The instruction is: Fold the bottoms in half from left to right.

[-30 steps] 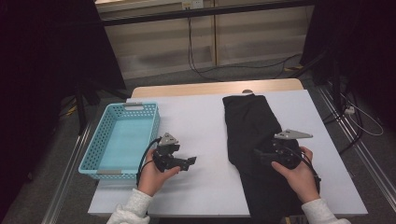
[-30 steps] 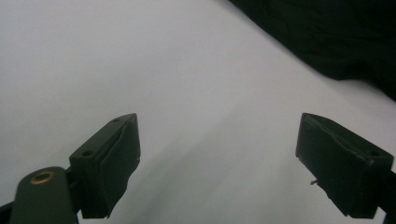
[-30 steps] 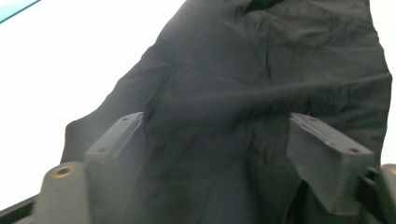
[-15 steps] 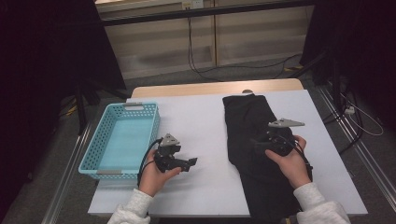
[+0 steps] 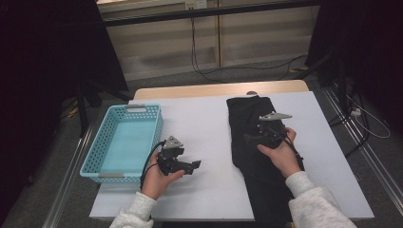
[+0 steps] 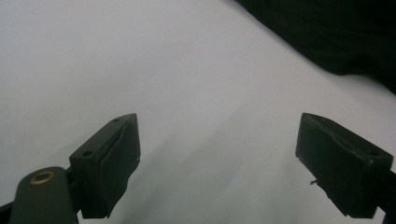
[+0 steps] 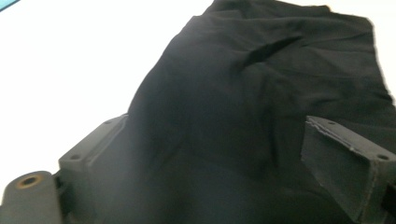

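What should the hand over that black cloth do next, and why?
Probably lower the right gripper and close it on the black cloth: its jaws stand open just above the fabric, holding nothing. The left gripper waits open over bare table.

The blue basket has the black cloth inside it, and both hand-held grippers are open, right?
Not quite. The high view shows the black cloth lying flat on the white table, beside the blue basket, not inside it. Both hand-held grippers, left and right, are open.

Overhead view; jaw-level close-ups, shared table
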Tool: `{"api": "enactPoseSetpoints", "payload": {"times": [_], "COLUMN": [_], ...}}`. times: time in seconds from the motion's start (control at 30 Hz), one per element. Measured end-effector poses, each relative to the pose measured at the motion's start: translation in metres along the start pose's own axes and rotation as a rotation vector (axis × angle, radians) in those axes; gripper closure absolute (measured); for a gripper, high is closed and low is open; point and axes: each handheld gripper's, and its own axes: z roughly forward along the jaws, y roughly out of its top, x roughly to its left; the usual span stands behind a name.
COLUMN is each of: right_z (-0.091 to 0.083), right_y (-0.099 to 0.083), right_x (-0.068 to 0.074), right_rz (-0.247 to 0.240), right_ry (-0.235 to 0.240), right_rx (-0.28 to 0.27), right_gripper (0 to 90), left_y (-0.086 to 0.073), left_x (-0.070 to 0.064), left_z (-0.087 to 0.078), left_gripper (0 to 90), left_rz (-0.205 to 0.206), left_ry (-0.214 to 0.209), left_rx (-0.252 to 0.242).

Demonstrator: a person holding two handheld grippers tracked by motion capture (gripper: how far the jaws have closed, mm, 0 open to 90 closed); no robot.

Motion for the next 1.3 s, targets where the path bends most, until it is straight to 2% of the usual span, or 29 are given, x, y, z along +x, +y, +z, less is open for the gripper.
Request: {"api": "enactPoseSetpoints", "payload": {"times": [0.13,0.17,0.27,0.37,0.47,0.57,0.73,0.87,0.93,1.07,1.13,1.27,1.3], "right_z": [0.011,0.014,0.023,0.035,0.046,0.055,0.067,0.077,0.082,0.084,0.083,0.081,0.08], "right_y": [0.004,0.005,0.007,0.008,0.01,0.011,0.015,0.014,0.012,0.012,0.012,0.012,0.012], "right_x": [0.004,0.005,0.007,0.009,0.012,0.016,0.023,0.026,0.028,0.031,0.029,0.025,0.023], "right_rz": [0.007,0.012,0.029,0.021,0.031,0.012,0.021,0.02,-0.012,-0.038,-0.029,-0.023,-0.019], "right_ry": [-0.003,-0.003,0.004,0.019,-0.001,-0.027,-0.022,-0.006,-0.019,-0.037,-0.049,-0.064,-0.068], "right_rx": [-0.017,-0.023,-0.024,-0.034,-0.011,-0.006,0.007,0.041,0.063,0.074,0.067,0.055,0.051], "right_gripper": [10.4,10.6,9.1,5.9,6.9,8.7,8.5,8.8,7.6,11.1,15.5,29.0,35.0], "left_y": [0.001,0.001,0.001,0.001,0.002,0.003,0.003,0.003,0.003,0.002,0.003,0.002,0.002], "left_x": [-0.001,0.0,0.0,0.0,0.002,0.003,0.005,0.005,0.005,0.005,0.004,0.004,0.004], "left_z": [-0.001,-0.002,-0.001,-0.001,-0.002,-0.003,-0.004,-0.003,-0.003,-0.002,-0.002,-0.003,-0.003], "left_gripper": [13.9,13.8,13.9,13.9,13.9,14.0,14.0,14.1,14.1,14.0,14.1,14.1,14.1], "left_rz": [-0.002,0.009,0.004,0.003,0.008,-0.006,-0.005,-0.004,0.005,0.001,0.005,0.001,0.005], "left_ry": [-0.002,0.002,0.003,0.001,-0.001,0.011,0.016,0.013,0.026,0.019,0.016,0.016,0.02], "left_rx": [-0.008,-0.01,-0.008,-0.007,-0.008,-0.016,-0.017,-0.008,-0.006,-0.007,-0.005,-0.01,-0.011]}}
